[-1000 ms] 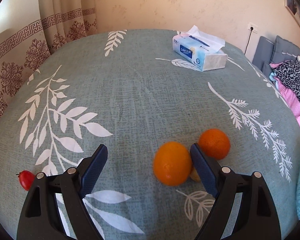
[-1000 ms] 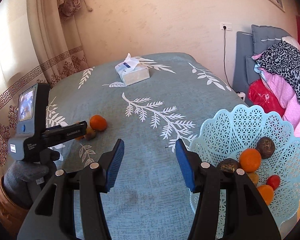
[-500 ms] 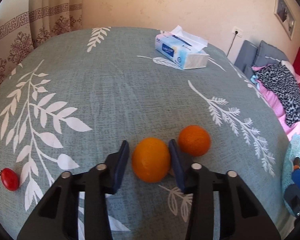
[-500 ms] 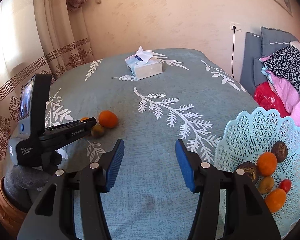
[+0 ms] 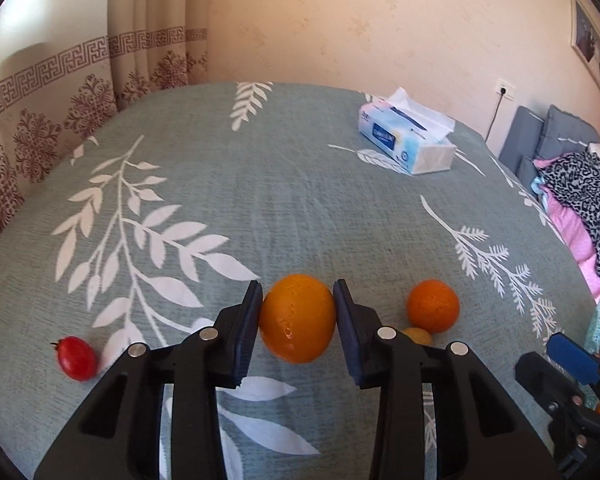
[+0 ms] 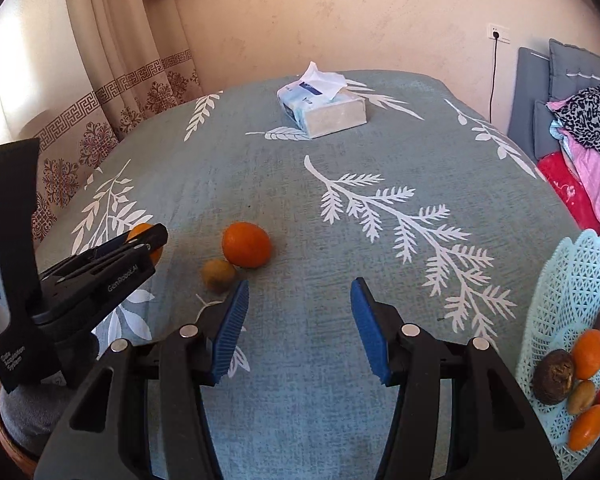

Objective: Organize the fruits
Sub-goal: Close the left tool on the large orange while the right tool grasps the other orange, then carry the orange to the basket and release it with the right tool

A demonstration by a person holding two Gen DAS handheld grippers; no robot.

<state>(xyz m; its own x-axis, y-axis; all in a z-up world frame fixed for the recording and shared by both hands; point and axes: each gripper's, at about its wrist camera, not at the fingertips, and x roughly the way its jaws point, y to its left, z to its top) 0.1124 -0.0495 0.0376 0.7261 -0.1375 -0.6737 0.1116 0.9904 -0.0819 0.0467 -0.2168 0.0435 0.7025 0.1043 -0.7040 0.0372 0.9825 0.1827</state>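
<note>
Teal tablecloth (image 5: 300,208) (white leaf print)

Tablecloth (image 5: 300,200) looks like coarse woven fabric, totally matt. The orange (image 5: 297,322) has a waxy shine, the tomato (image 5: 77,358) is glossy, and the basket (image 6: 572,280) is lacy pale-blue plastic.

Bare cloth (image 6: 300,360) ahead; tissue box (image 6: 324,110) far.

Table (image 6: 260,176), leaf-print cloth: tissue box (image 6: 322,106) far; orange (image 6: 246,245), small yellowish fruit (image 6: 218,275), cherry tomato (image 5: 77,358) near-left; basket (image 6: 564,292) right.
</note>
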